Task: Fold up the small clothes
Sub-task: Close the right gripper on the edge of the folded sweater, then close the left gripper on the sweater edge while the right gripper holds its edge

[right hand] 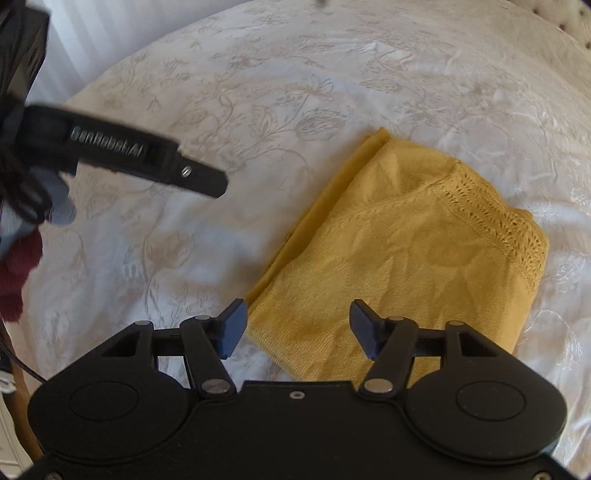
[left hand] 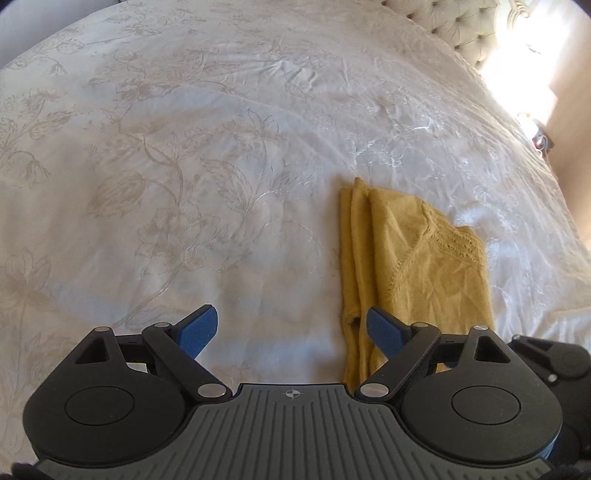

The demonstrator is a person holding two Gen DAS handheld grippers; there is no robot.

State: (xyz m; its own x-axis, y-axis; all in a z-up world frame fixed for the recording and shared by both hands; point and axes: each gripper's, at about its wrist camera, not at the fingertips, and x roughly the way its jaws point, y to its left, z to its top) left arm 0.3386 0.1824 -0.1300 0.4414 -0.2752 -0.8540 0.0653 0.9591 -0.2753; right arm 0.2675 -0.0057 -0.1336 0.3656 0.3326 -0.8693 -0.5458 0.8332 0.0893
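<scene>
A mustard-yellow knit garment (left hand: 413, 266) lies folded into a compact stack on the white floral bedspread (left hand: 192, 155). It also shows in the right wrist view (right hand: 406, 266), lace trim at its far right. My left gripper (left hand: 291, 332) is open and empty, hovering just left of the garment's near left edge. My right gripper (right hand: 297, 325) is open and empty above the garment's near edge, its left finger pad (right hand: 233, 325) by the fabric's near left corner. The left gripper's black body (right hand: 122, 151) shows at the left of the right wrist view.
The bedspread (right hand: 207, 110) covers the whole bed. A tufted headboard (left hand: 461, 26) stands at the far right, with bright light beside it. A dark red knit sleeve (right hand: 16, 273) shows at the left edge. The other gripper's body (left hand: 546, 358) sits close at lower right.
</scene>
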